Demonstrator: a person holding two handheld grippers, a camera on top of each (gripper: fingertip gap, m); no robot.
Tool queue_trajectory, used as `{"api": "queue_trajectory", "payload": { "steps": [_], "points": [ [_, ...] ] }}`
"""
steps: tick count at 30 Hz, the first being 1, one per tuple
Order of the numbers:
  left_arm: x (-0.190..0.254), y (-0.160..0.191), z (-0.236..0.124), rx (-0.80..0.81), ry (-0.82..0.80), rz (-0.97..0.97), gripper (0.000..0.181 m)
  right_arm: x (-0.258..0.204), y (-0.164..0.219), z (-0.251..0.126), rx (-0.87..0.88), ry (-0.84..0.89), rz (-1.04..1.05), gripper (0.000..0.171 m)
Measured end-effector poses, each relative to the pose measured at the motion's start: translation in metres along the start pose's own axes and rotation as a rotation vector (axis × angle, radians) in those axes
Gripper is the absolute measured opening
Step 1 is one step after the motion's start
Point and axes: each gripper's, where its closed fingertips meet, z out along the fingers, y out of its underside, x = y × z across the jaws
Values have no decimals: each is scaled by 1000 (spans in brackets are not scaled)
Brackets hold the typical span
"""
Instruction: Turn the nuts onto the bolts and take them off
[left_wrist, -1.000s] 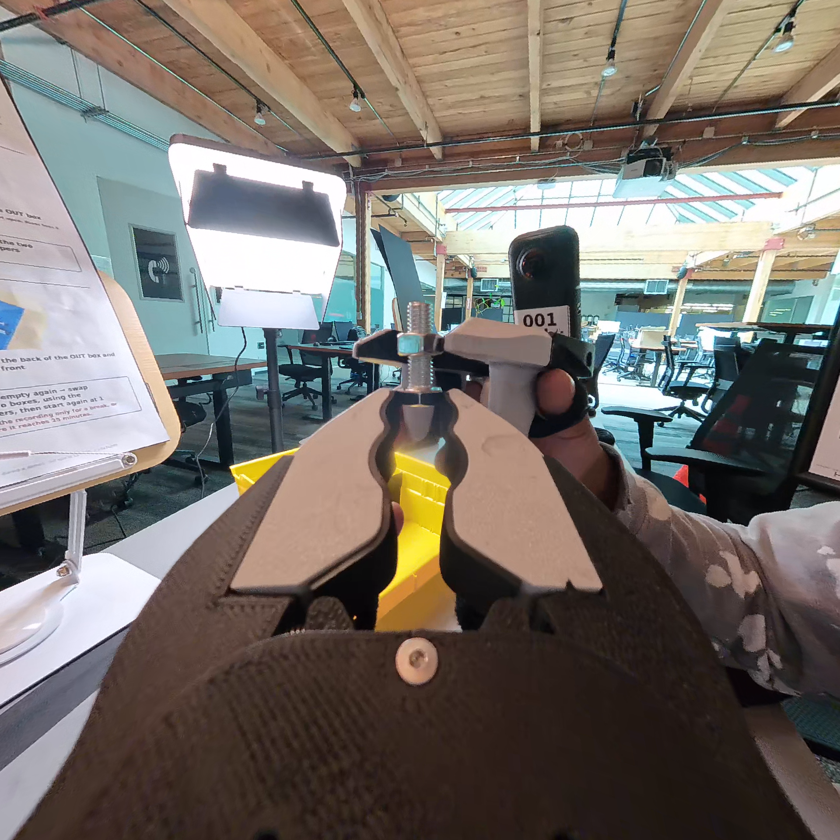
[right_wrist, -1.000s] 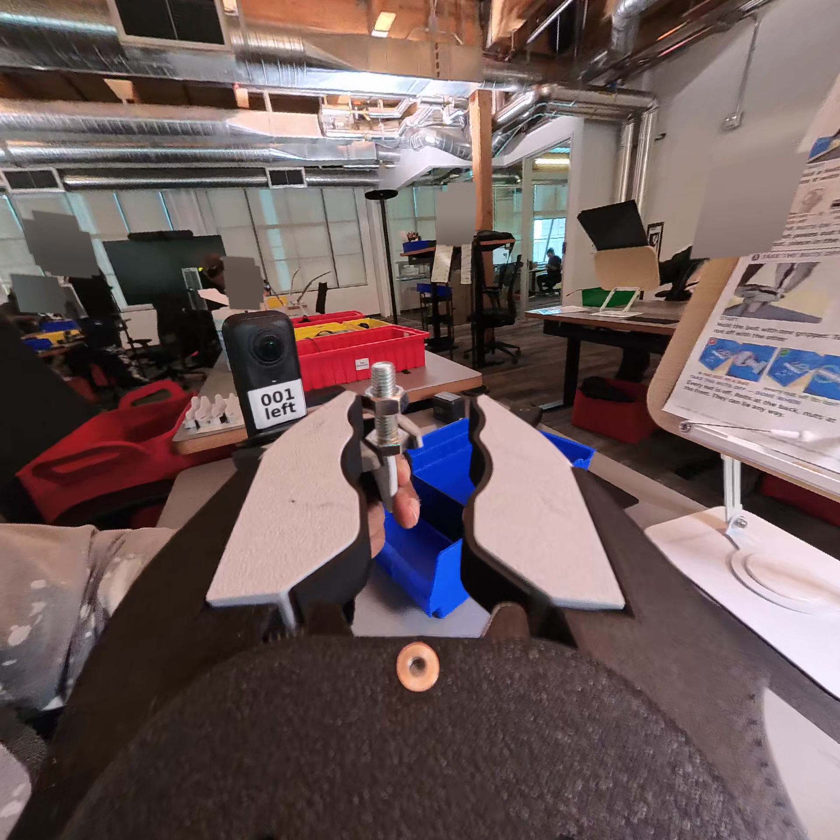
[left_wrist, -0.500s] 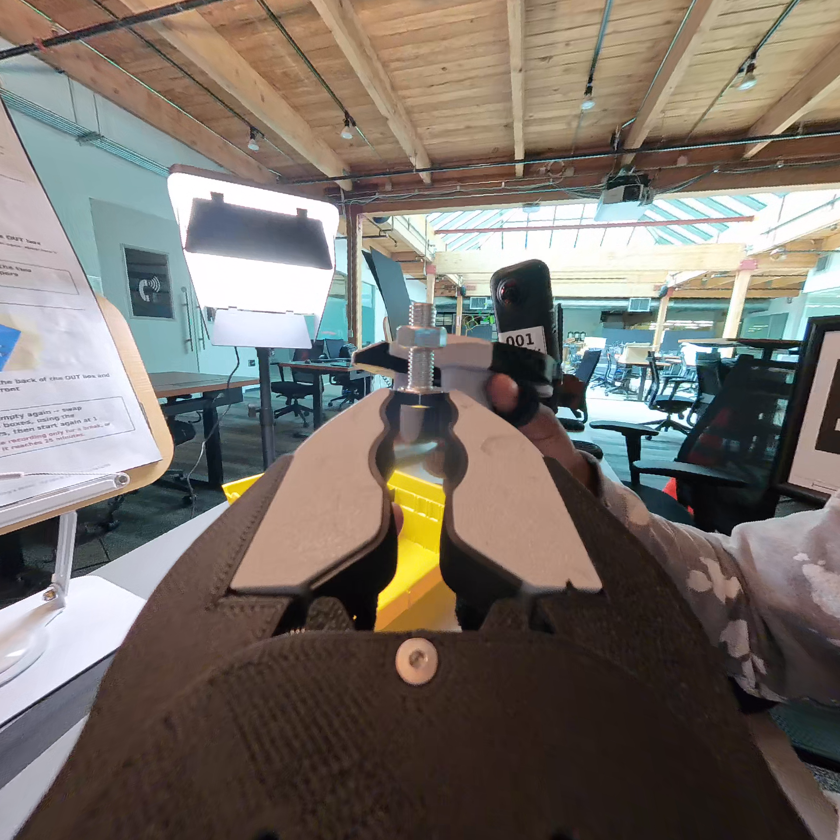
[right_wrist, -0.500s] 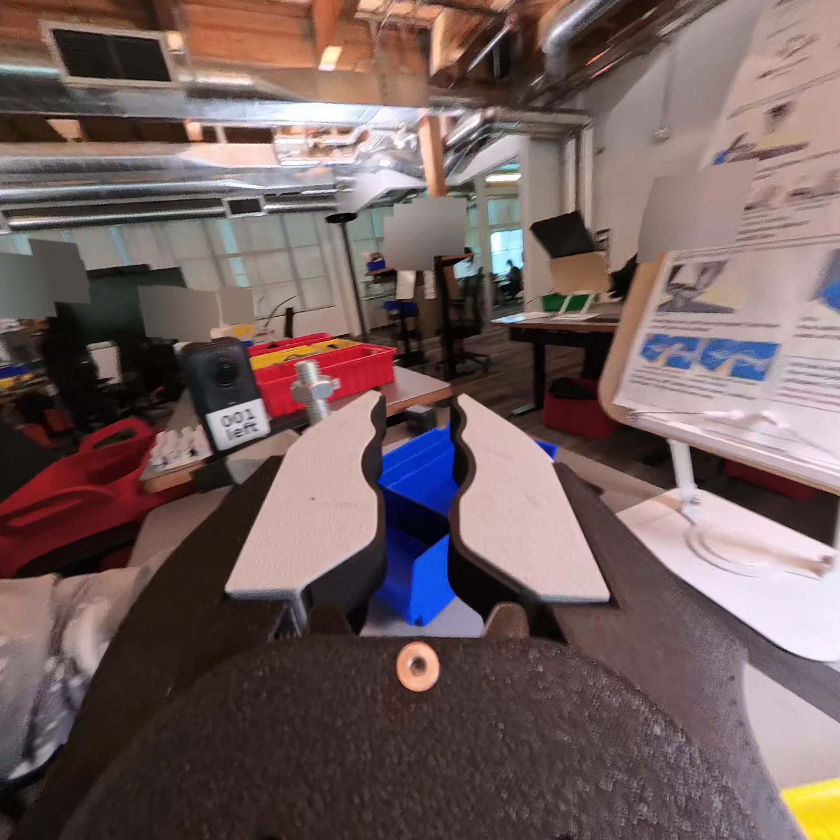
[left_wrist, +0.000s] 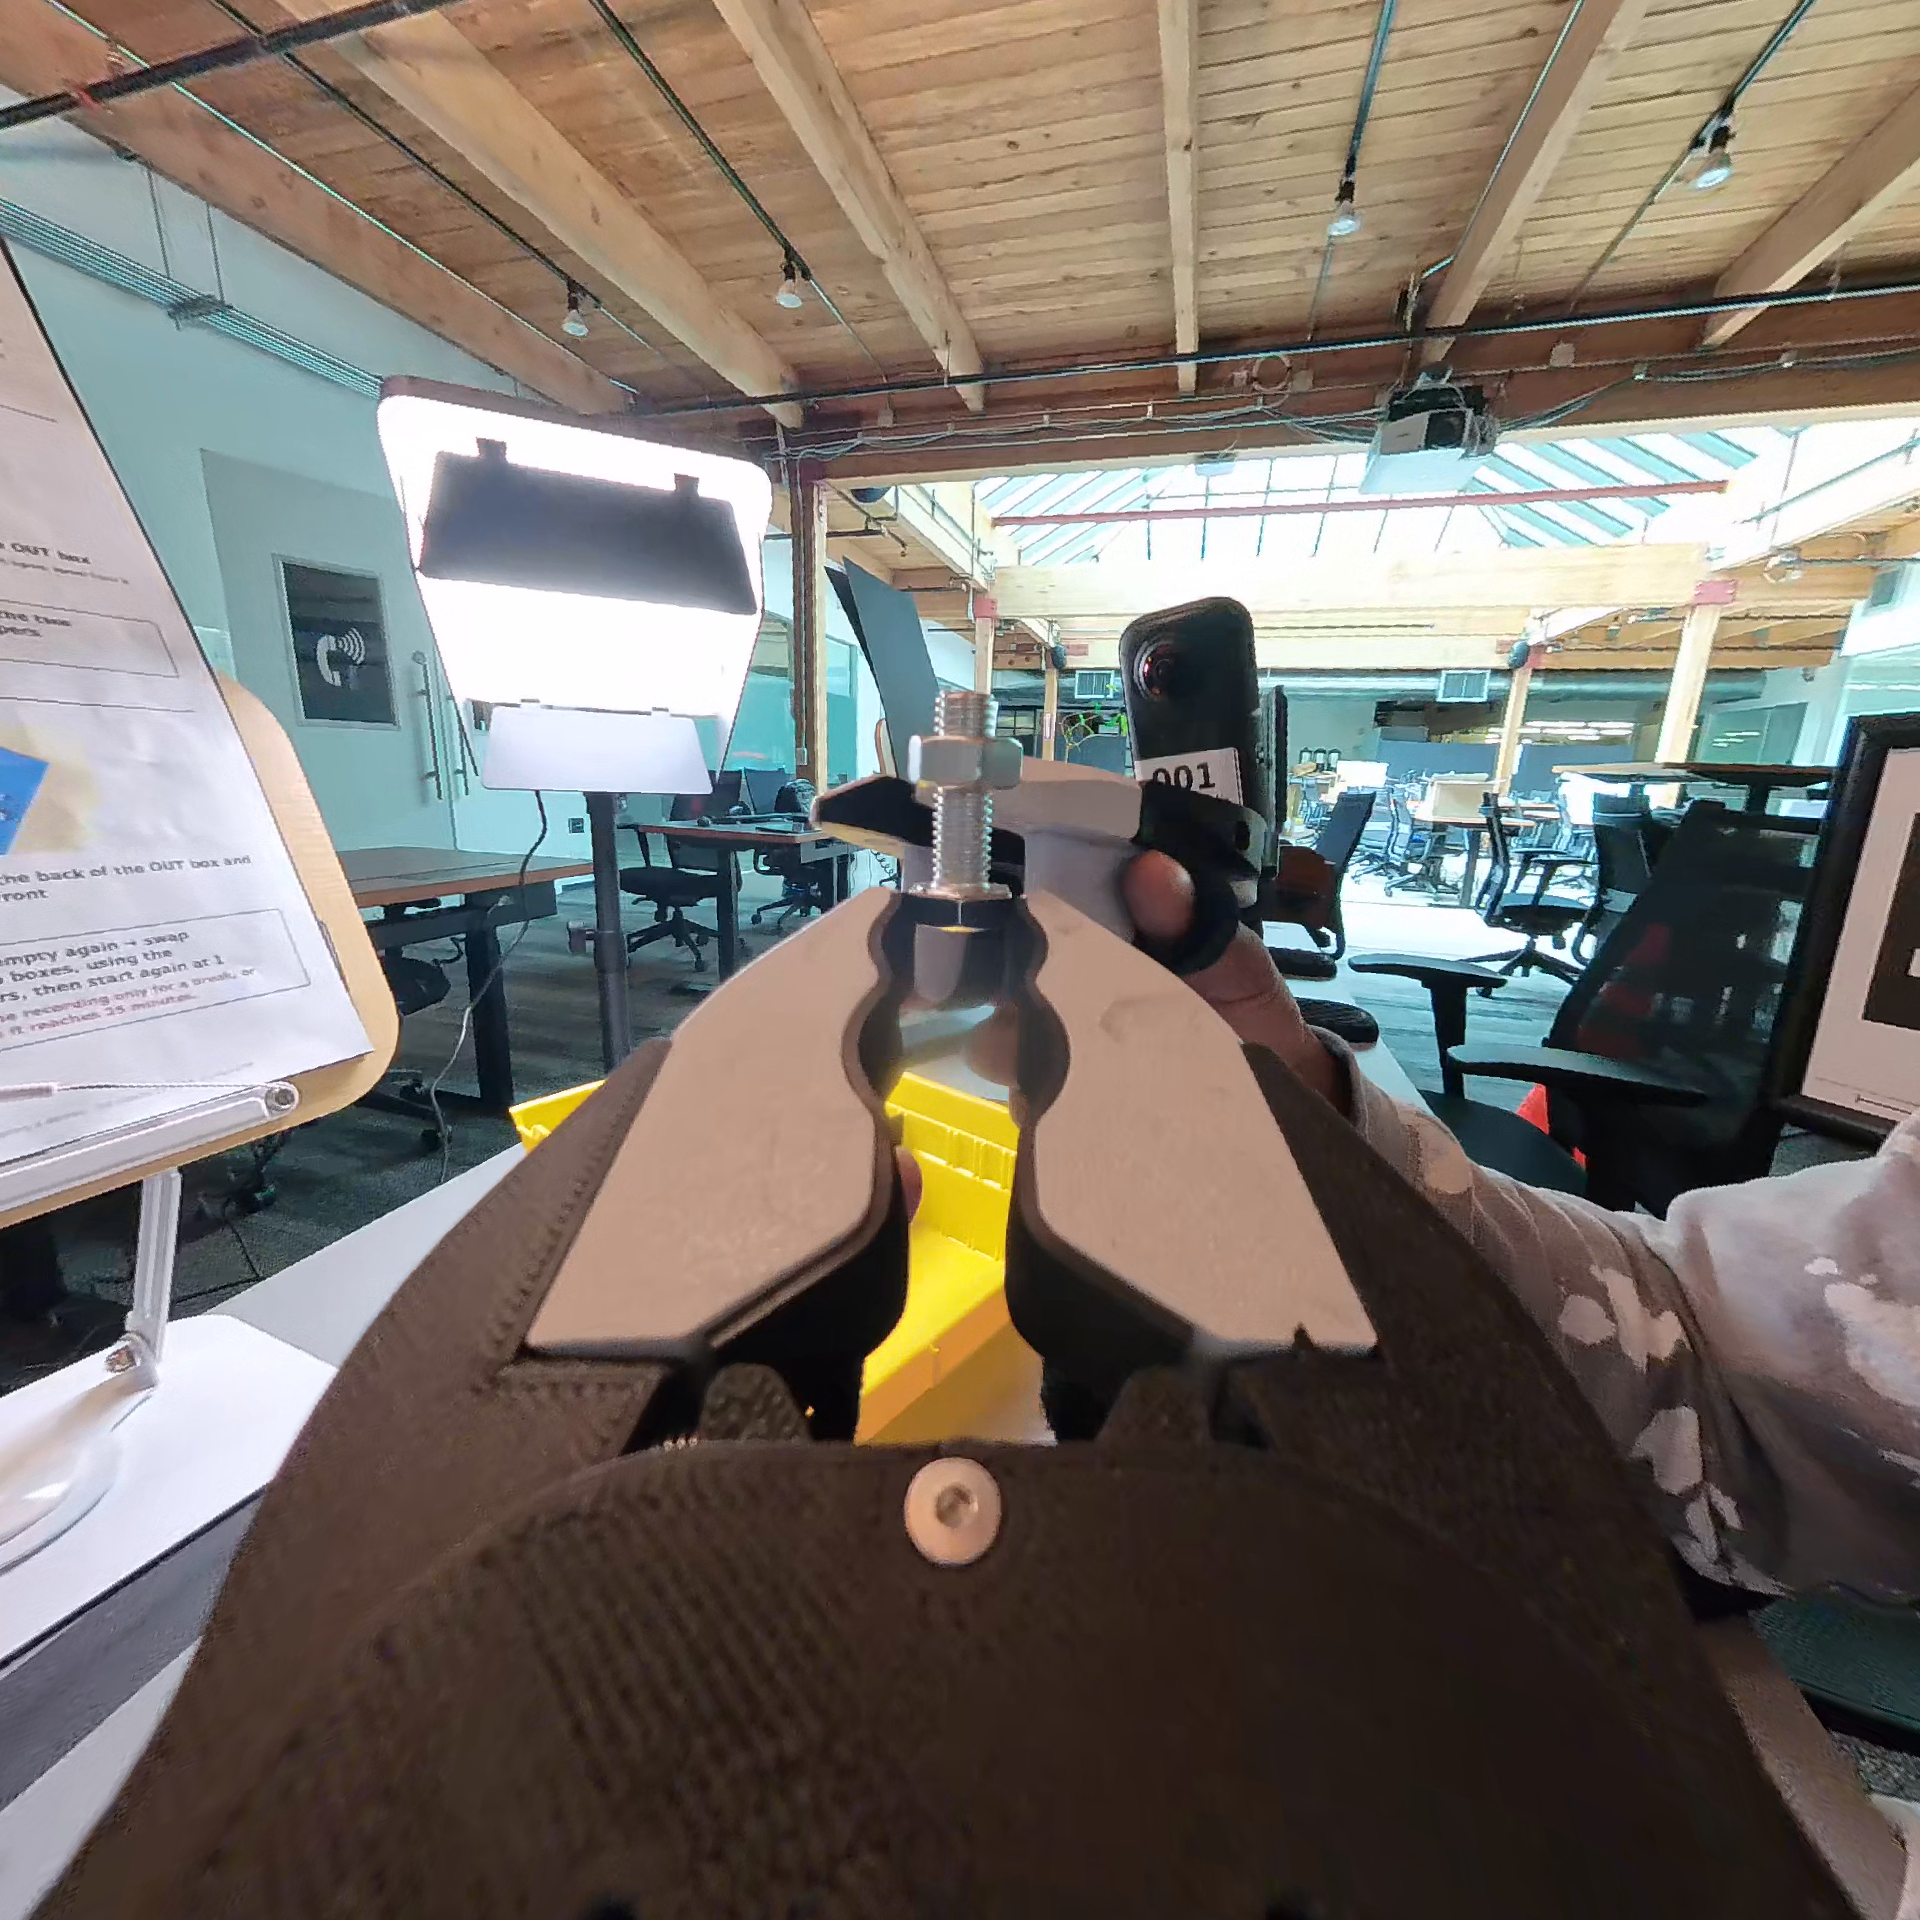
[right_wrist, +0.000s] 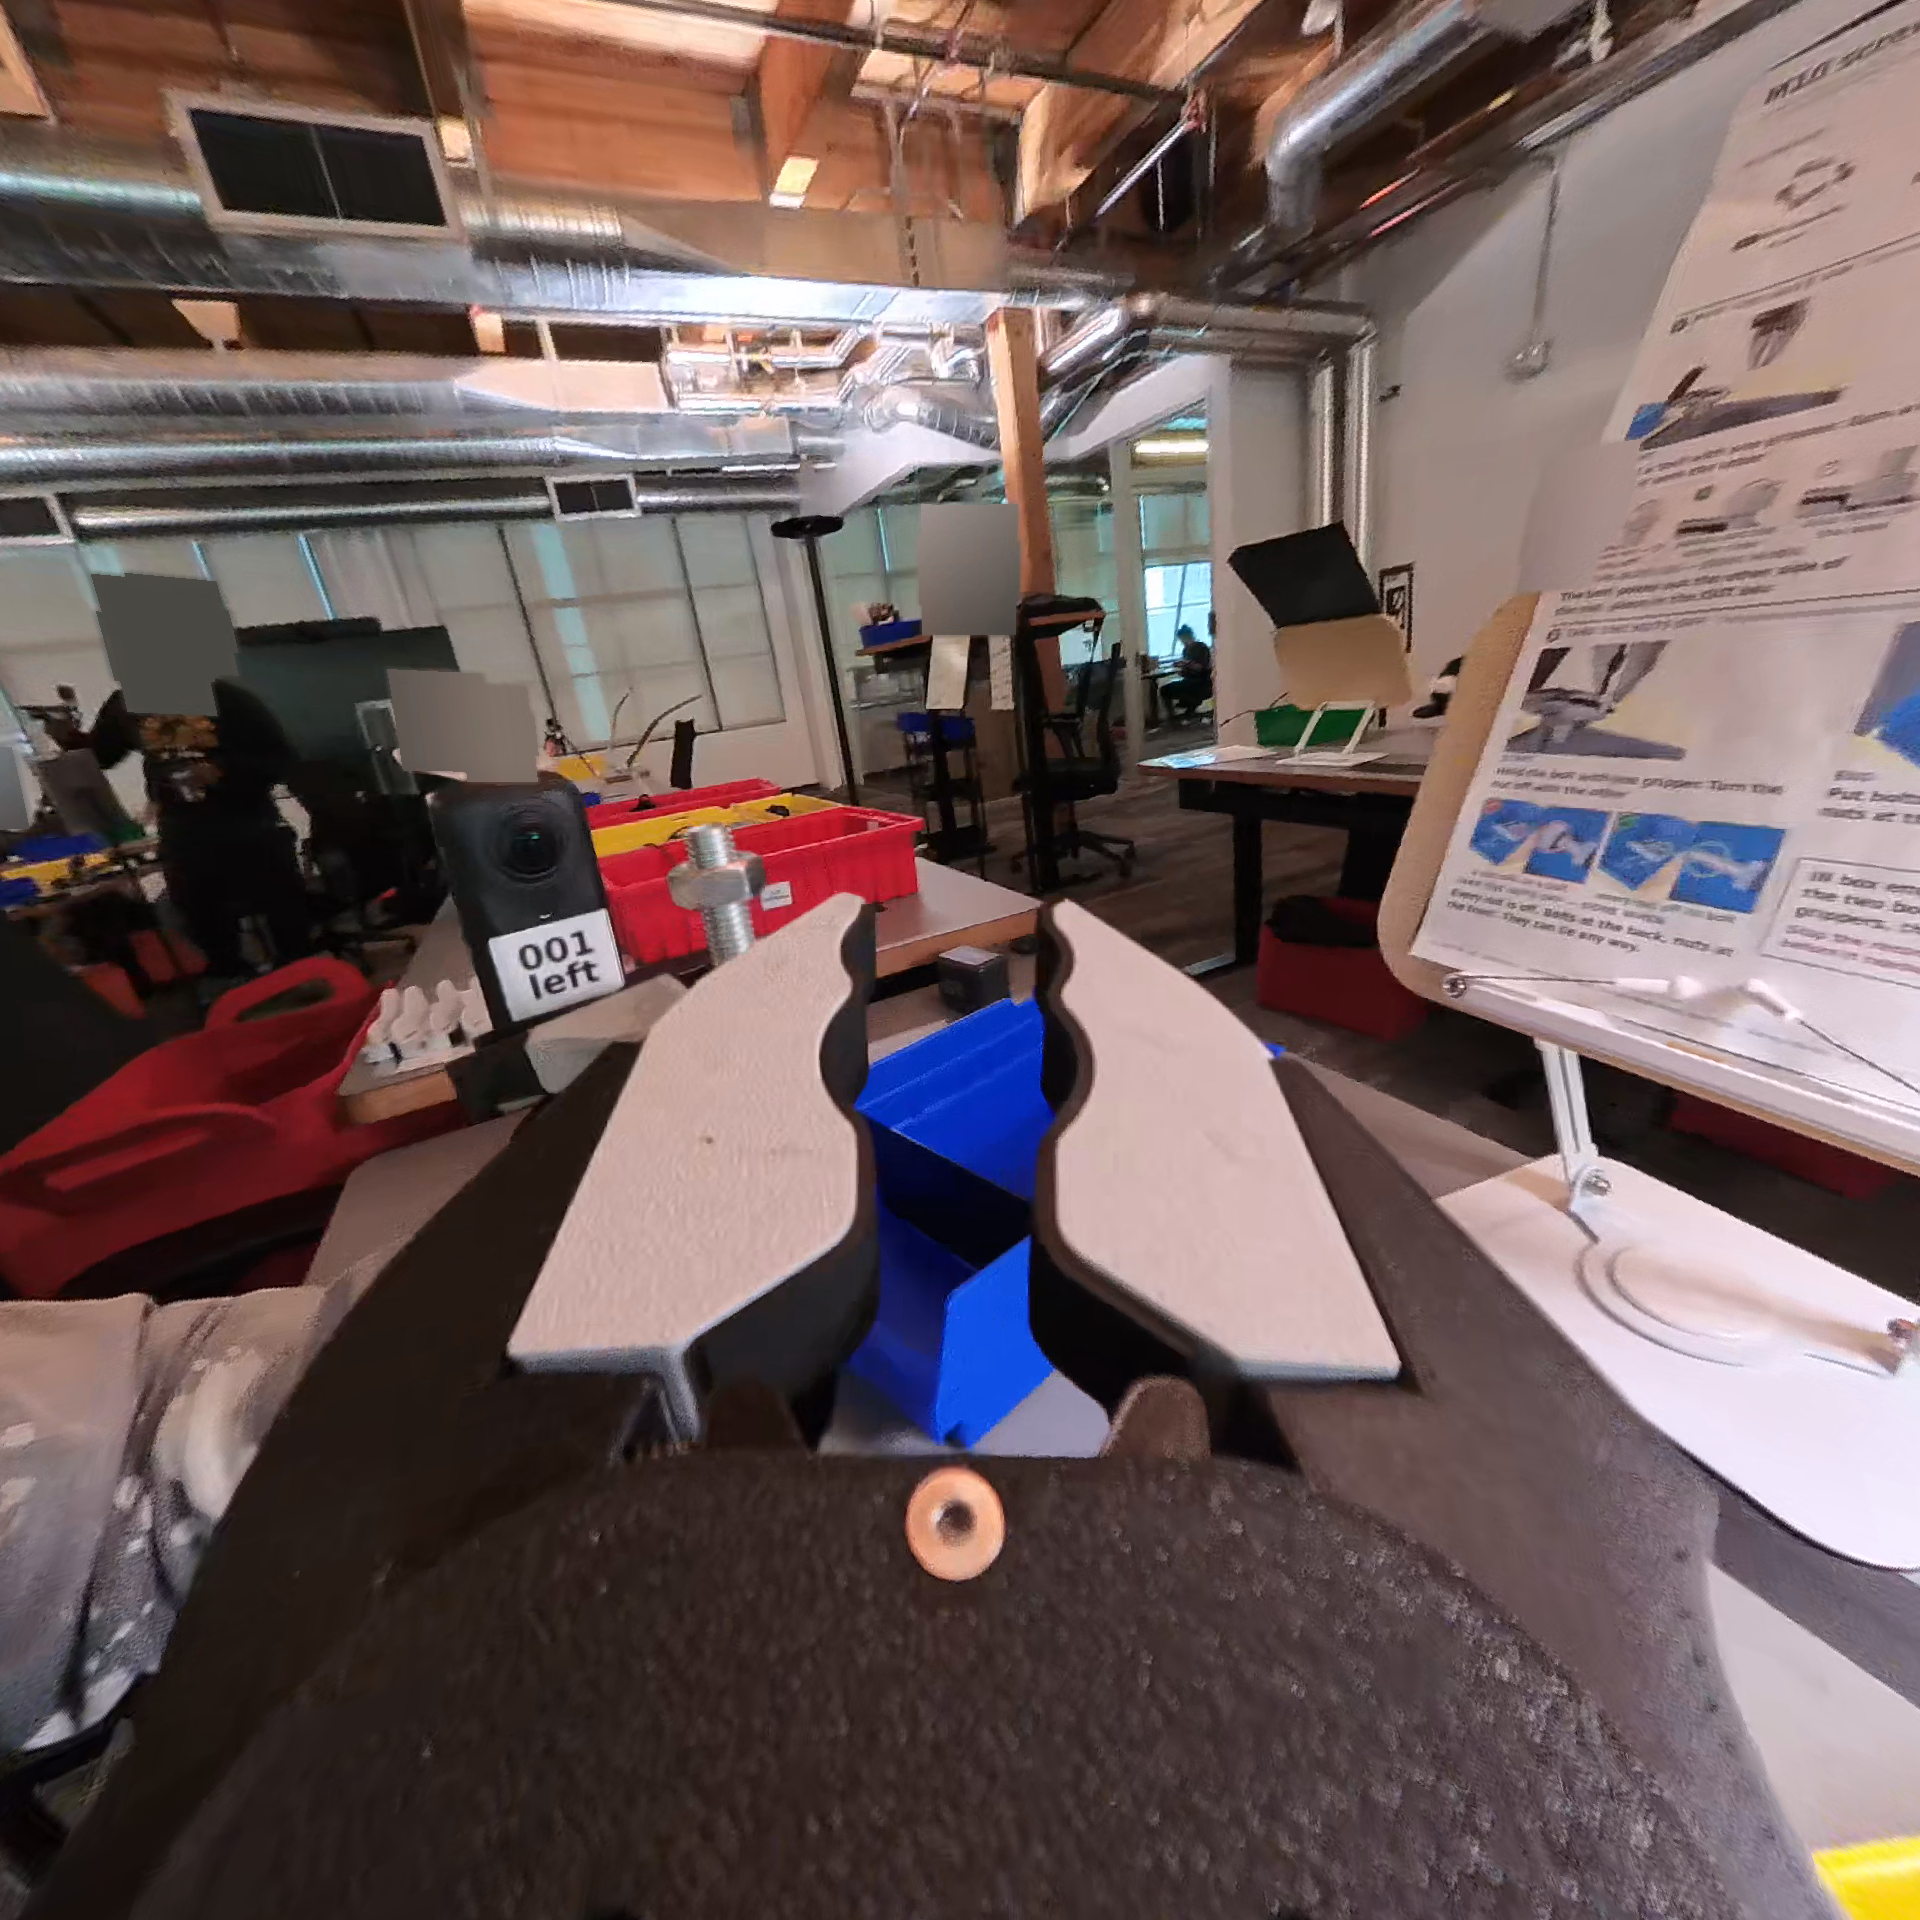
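Right gripper (right_wrist: 951, 940) has swung off the nut (right_wrist: 715, 886), now upper left of its spread jaws; left gripper (left_wrist: 951, 914) pinches the upright bolt (left_wrist: 961, 821)

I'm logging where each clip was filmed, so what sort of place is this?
Probably an open-plan office used as a workshop or lab: rows of desks and office chairs under exposed wooden beams, a studio light panel, and red parts bins on a table.
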Motion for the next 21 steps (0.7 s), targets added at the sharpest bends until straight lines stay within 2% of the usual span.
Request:
{"api": "queue_trajectory", "payload": {
  "steps": [5,9,10,12,18,21],
  "points": [
    [0,7,3,-24,-6,2,18,-28,5,8,-33,-100,-25,48],
    [2,6,3,-17,6,-2,18,-23,5,8,-33,-86,-9,47],
    [4,3,1,-8,24,-7,18,-12,3,5,-22,-39,11,32],
    [3,1,1,-14,11,12,18,0,-2,-1,5,7,-3,29],
    [2,7,3,-31,4,2,18,-30,4,8,-32,-105,-19,48],
    [3,6,3,-25,5,2,18,-25,5,8,-29,-87,-23,48]
  ]
}}
